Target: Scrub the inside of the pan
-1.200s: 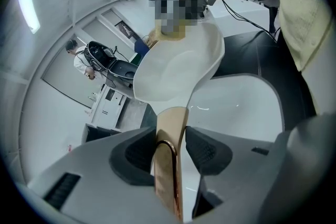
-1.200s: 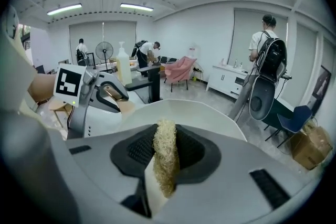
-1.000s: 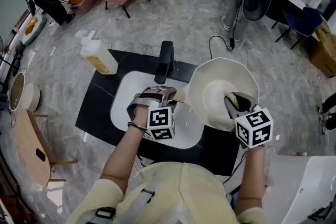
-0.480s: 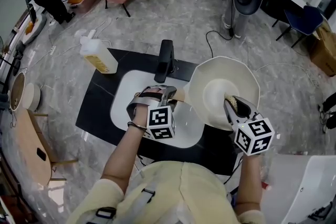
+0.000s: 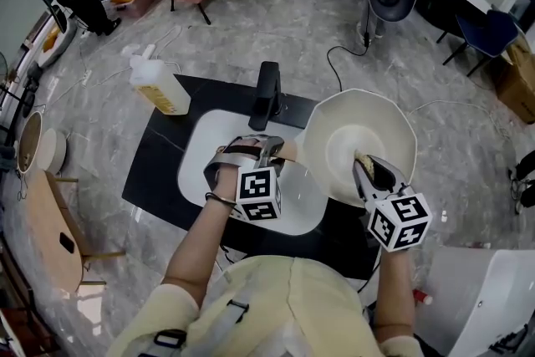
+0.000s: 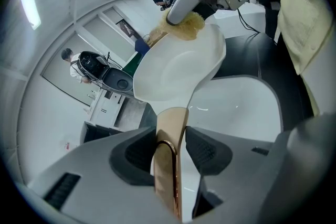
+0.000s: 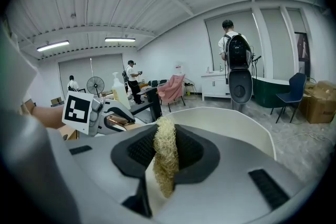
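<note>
A cream-white pan (image 5: 334, 125) hangs tilted over the right side of the sink, its inside turned to me. Its tan handle (image 6: 170, 131) lies between the jaws of my left gripper (image 5: 272, 148), which is shut on it. My right gripper (image 5: 365, 164) reaches into the pan from the near side and is shut on a straw-coloured scrubber (image 7: 166, 152). The scrubber (image 5: 364, 156) lies against the pan's inner floor. In the left gripper view the scrubber (image 6: 185, 29) shows at the far edge of the pan (image 6: 176, 71).
A white sink basin (image 5: 209, 155) sits in a black counter (image 5: 159, 159), with a black faucet (image 5: 267, 92) behind it. A yellowish soap bottle (image 5: 159, 88) stands at the counter's far left corner. A white tub edge (image 5: 476, 297) is at the near right. People stand far off.
My right gripper has slid a little toward me along the pan's inside and rolled slightly, scrubber still in it. The left gripper and pan handle stay put.
</note>
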A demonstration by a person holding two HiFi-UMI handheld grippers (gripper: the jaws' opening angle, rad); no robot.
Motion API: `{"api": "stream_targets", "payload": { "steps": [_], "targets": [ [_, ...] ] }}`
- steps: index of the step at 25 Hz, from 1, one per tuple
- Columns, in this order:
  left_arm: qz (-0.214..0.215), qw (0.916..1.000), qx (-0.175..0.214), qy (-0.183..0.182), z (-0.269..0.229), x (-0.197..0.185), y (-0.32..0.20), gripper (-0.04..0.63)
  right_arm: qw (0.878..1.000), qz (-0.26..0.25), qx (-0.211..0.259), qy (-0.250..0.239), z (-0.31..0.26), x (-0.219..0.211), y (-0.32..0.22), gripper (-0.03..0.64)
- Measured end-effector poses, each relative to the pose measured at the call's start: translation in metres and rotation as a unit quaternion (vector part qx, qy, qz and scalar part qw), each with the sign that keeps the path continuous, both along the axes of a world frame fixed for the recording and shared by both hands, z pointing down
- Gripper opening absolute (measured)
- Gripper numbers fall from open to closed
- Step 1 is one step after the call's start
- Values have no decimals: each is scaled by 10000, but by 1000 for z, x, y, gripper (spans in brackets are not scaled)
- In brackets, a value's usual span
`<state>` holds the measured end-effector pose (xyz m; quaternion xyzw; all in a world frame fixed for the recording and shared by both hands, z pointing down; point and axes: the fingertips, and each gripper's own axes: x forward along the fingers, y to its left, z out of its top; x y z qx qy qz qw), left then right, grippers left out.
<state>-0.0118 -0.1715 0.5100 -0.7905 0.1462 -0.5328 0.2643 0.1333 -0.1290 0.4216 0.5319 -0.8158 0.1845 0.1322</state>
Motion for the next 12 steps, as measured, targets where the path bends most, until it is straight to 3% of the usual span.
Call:
{"api": "stream_targets", "payload": {
  "steps": [12],
  "targets": [
    [21, 10000, -56, -3, 1, 0, 0, 175, 10000, 66, -32, 10, 4, 0, -3, 92]
  ]
}}
